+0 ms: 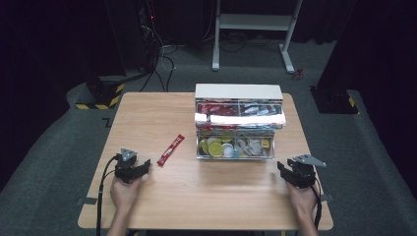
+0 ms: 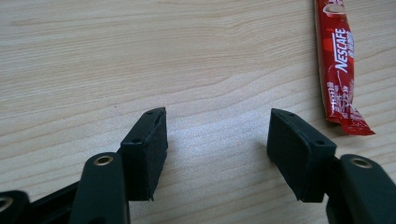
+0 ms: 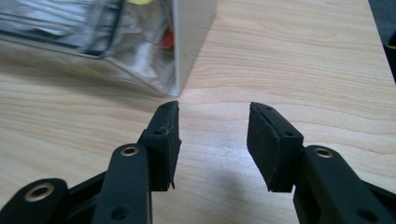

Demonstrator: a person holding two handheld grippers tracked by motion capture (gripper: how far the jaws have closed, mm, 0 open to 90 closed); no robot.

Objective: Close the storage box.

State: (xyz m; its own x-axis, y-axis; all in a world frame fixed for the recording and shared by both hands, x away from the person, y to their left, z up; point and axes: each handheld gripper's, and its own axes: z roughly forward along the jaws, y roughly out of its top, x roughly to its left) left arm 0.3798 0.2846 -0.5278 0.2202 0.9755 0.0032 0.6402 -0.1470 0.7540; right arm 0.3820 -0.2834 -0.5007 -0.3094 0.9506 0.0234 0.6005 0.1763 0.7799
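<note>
Resting low over the wooden table (image 1: 162, 196), both hand-held grippers sit near the front edge, one in each of the person's hands.

We note the left gripper (image 1: 140, 168) at the left side of the high view, pointing toward a red Nescafe sachet (image 1: 170, 150) that lies flat on the bare wood just beyond and to the right of its tips. From the left gripper view the left gripper (image 2: 217, 135) has its jaws well apart with only tabletop between them; the sachet (image 2: 340, 65) lies off to the right of the right-hand jaw, near it but not touching, its lower end pointing toward that jaw.

We note the right gripper (image 1: 287, 172) at the right side of the table, close to the front right corner of a clear compartmented organizer box (image 1: 235, 150). In the right gripper view the right gripper (image 3: 213, 140) also stands with jaws apart and nothing between them; the box corner (image 3: 191, 51) sits just beyond the left-hand jaw, apart from it.

The box stands at mid-table, toward the far side. Its front lower compartments hold round yellow, green and white pods on the left and small packets on the right; the raised rear tier holds red and white sachets. Its white lid (image 1: 238, 91) stands open behind.

The sachet lies between the left gripper and the box, apart from both.
</note>
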